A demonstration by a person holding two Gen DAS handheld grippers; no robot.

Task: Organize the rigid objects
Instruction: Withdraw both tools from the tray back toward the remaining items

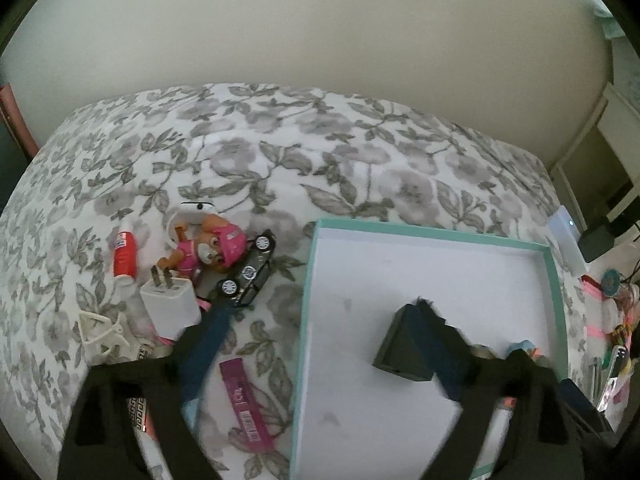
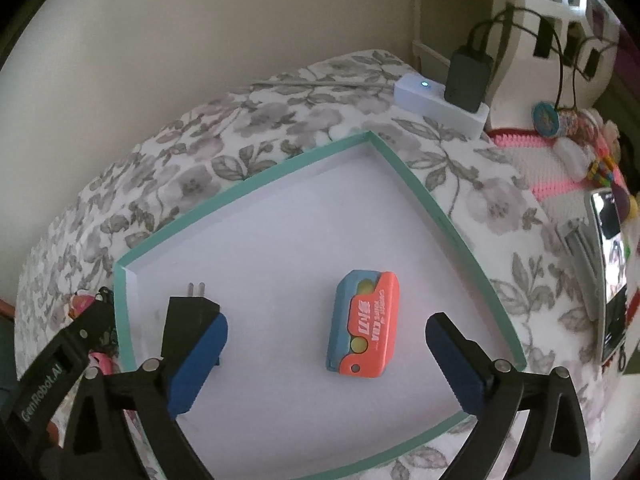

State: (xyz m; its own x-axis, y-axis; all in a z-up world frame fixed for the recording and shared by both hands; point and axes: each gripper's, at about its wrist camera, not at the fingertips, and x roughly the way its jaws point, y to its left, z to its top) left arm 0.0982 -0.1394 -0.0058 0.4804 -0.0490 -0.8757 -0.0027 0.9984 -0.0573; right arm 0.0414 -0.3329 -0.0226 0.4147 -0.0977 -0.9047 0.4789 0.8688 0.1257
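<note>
Left wrist view: the left gripper (image 1: 320, 344) stands wide with nothing between its fingers; one blue pad lies at lower left over the bedspread (image 1: 280, 152), the other at lower right over the tray floor. The teal-rimmed tray (image 1: 432, 230) fills the right half of the frame, and the black plug adapter (image 1: 396, 344) rests on its white floor, just beside the right pad but not gripped. The unsorted items lie up and left of the fingers: a white charger (image 1: 170, 300), a pink toy figure (image 1: 204, 248), a black toy car (image 1: 250, 270) and a red tube (image 1: 124, 254); a magenta packet (image 1: 244, 404) lies between the fingers, outside the tray. The charger sits nearest the left pad, its prongs pointing to the upper left. Right wrist view: the right gripper (image 2: 324, 344) is likewise spread wide and empty. The orange-and-blue box (image 2: 364, 324) lies free on the tray floor between the fingers, its long axis running roughly up and down the frame. The black adapter appears at left, partly behind the left pad, prongs up. Judged from this layout, the left hand is nearer the remaining pile.
</note>
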